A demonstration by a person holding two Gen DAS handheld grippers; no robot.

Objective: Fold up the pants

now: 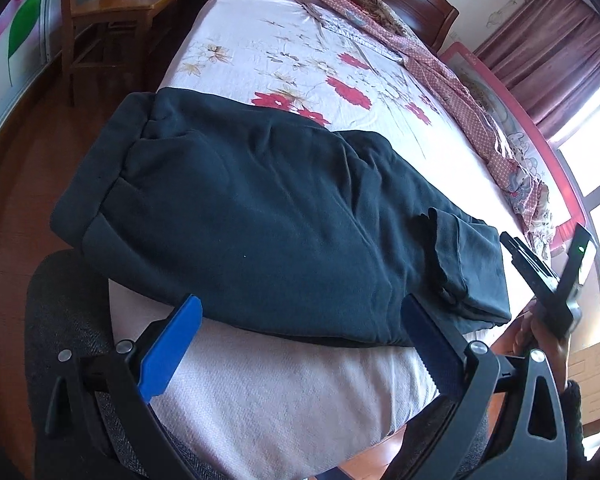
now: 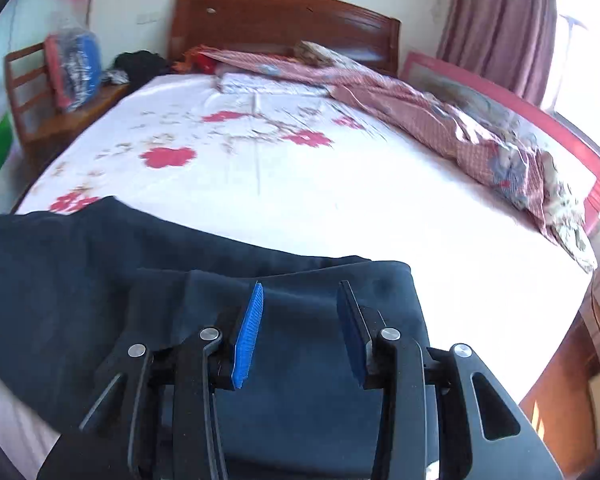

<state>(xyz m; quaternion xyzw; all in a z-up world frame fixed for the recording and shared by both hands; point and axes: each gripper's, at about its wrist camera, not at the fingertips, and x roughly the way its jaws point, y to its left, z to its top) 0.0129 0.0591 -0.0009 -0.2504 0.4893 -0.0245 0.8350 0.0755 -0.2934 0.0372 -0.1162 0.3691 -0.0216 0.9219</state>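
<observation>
A wide bed covered by a white sheet printed with red flowers filled most of both views. At its far end stood a glossy reddish-brown wooden headboard. A rumpled pink checked quilt with a cartoon print lay bunched along the window side of the mattress, beside a pink padded bed rail. Dusty mauve curtains hung by a bright window. On the opposite side a brown wooden slatted chair stood next to a wooden bedside table, which carried a clear plastic bag of blue and red items. The floor was reddish wood.
</observation>
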